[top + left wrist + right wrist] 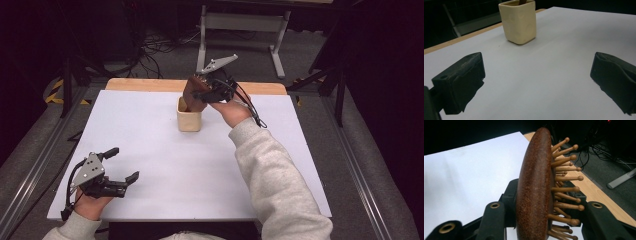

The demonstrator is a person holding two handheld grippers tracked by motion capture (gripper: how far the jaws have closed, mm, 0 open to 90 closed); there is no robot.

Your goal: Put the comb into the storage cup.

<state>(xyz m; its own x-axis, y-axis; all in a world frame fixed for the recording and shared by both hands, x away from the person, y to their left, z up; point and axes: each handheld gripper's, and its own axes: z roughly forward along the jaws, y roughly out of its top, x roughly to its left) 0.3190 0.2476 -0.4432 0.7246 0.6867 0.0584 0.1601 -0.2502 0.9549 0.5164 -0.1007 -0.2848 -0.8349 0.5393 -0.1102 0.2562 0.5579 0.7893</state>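
- The right tongs (202,92) are clamped on the head of a brown wooden hairbrush (194,92), held directly over a cream square cup (189,120) at the far side of the white tabletop (165,160).
- In the right gripper view, the hairbrush (535,187) stands on edge between the two black jaws, its speckled back toward one jaw and its ball-tipped wooden pins (566,187) pointing toward the other.
- The brush's lower end dips into the cup's open mouth, just below the right tongs; a dark stem shows at the cup (518,21) rim in the left gripper view.
- The left tongs (120,165) rest at the near left corner of the tabletop, jaws spread wide with nothing between them, well apart from the cup.
- Seen along the left tongs, the cup stands ahead of them, slightly toward the left jaw, with bare tabletop (544,82) between.
- A person's grey sleeve (280,185) extends behind the right tongs.
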